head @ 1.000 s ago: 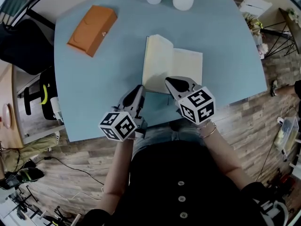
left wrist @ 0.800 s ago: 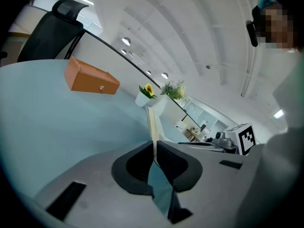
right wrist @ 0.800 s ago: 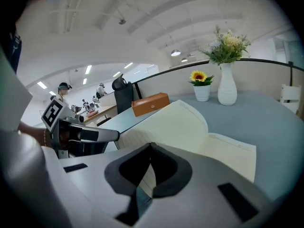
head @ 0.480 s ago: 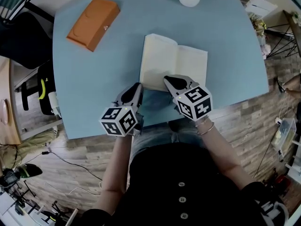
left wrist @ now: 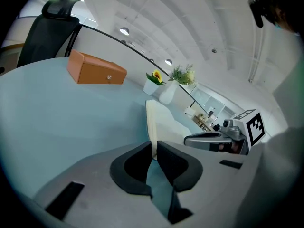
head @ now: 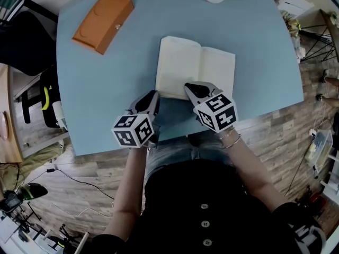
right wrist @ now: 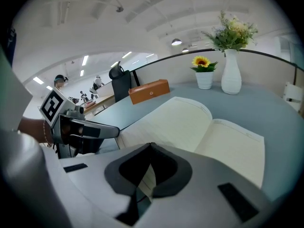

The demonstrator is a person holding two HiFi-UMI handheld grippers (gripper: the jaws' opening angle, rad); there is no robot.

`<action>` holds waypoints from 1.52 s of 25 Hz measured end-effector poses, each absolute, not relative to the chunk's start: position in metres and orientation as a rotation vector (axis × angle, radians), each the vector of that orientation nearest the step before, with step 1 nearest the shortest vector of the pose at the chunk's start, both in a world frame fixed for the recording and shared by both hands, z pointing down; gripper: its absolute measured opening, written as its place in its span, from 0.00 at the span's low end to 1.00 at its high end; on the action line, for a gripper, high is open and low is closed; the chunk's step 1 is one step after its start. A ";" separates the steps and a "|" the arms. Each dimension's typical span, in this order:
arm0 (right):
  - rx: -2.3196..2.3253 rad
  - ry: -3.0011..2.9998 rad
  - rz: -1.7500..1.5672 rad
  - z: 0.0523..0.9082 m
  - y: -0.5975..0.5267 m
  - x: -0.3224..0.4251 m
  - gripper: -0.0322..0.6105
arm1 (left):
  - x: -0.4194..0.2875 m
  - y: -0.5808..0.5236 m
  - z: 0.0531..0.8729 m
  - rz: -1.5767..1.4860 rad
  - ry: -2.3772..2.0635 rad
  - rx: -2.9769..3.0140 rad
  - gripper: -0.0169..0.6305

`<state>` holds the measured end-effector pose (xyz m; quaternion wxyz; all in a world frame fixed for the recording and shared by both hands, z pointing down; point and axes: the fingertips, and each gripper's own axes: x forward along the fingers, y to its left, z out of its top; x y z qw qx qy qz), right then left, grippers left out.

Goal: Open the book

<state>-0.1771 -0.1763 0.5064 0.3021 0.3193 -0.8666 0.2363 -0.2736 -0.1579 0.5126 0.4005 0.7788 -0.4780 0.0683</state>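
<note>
With the cream-paged book lying open by the blue table's near edge, the left gripper and right gripper, both closed empty, probably need only withdraw.

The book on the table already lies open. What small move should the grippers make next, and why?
Probably draw both back, away from the book. It lies flat with both pages showing, and the left gripper and right gripper have jaws together at its near edge, apparently holding nothing.
</note>
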 end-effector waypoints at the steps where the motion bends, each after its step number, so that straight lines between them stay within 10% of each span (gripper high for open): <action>1: 0.844 -2.295 0.627 0.507 -0.177 -0.178 0.05 | -0.274 -0.158 0.513 0.184 -1.204 1.973 0.07; 38: 0.913 -2.286 0.618 0.492 -0.182 -0.172 0.05 | -0.278 -0.175 0.498 0.278 -1.167 2.032 0.07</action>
